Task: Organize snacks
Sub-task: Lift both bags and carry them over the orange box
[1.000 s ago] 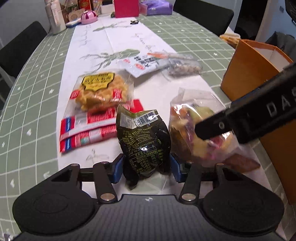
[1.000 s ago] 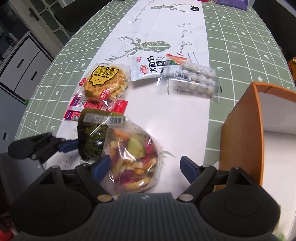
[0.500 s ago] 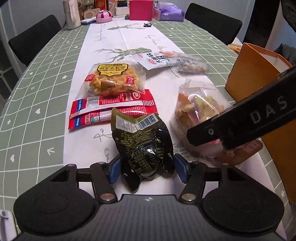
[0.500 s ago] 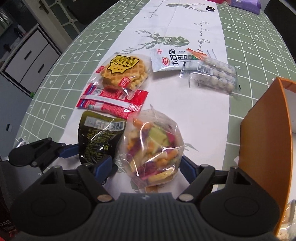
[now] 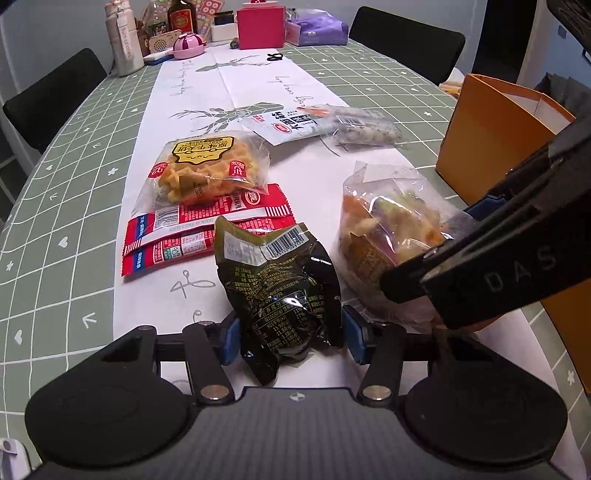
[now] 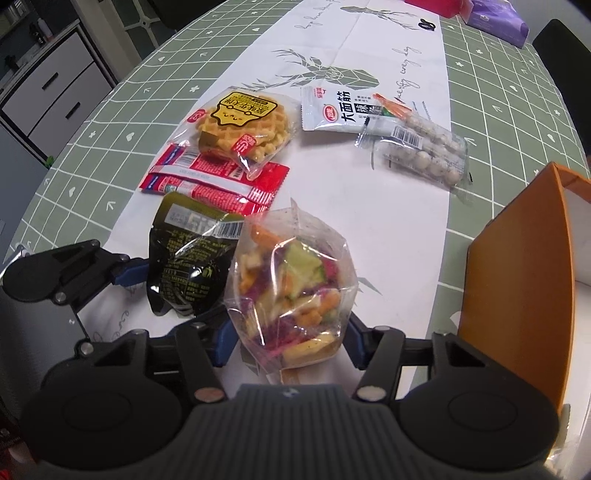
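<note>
Since a second ago your right gripper (image 6: 290,341) has narrowed, still closing onto the clear bag of mixed vegetable crisps (image 6: 291,291). Your left gripper (image 5: 290,334), pitched steeply down, closes against the dark green foil packet (image 5: 280,288). Both sit near the table's (image 5: 74,206) near edge, beside the orange box (image 6: 517,280).

A home dining room — an oval table (image 5: 92,155) under a green grid-patterned cloth, black chairs (image 5: 406,40) drawn up at its far edge, bottles (image 5: 123,40) and a tissue pack (image 5: 317,31) crowded at the far end, white drawers (image 6: 55,88) beside it.
</note>
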`<state>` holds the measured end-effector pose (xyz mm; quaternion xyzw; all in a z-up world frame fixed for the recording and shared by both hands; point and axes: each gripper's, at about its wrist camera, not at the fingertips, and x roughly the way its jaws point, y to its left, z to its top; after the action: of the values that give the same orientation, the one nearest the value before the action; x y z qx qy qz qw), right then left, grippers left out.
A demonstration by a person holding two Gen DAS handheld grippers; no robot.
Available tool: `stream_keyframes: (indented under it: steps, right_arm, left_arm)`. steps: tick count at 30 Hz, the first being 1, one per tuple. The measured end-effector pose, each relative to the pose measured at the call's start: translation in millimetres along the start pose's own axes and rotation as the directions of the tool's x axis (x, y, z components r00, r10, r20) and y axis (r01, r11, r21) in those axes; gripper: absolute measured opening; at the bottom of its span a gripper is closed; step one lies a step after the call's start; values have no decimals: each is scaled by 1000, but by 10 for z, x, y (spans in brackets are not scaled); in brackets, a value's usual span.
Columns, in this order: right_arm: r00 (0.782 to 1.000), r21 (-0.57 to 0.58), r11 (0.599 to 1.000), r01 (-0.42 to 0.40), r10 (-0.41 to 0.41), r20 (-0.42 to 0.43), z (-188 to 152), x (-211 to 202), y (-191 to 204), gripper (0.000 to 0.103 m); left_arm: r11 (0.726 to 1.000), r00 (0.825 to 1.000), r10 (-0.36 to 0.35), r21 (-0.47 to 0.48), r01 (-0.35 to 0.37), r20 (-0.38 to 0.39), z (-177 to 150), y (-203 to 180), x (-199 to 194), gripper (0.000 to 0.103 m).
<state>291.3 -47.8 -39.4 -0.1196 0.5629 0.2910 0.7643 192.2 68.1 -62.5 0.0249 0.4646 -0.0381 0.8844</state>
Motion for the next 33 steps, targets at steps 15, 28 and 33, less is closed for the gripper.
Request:
stream_keyframes:
  steps: [15, 28, 33]
  right_arm:
    - [999, -109, 993, 32, -28, 41, -244, -412, 86, 54]
    - [989, -245, 963, 115, -87, 119, -465, -1182, 119, 54]
    - [975, -260, 949, 177, -133, 175, -560, -1542, 17, 54]
  left_arm:
    - [999, 999, 33, 8, -32, -30, 16, -127, -351, 52]
    - [979, 997, 71, 194, -67, -10, 254, -454, -900, 52]
    - [958, 996, 80, 273, -89, 45, 435, -685, -1168, 52]
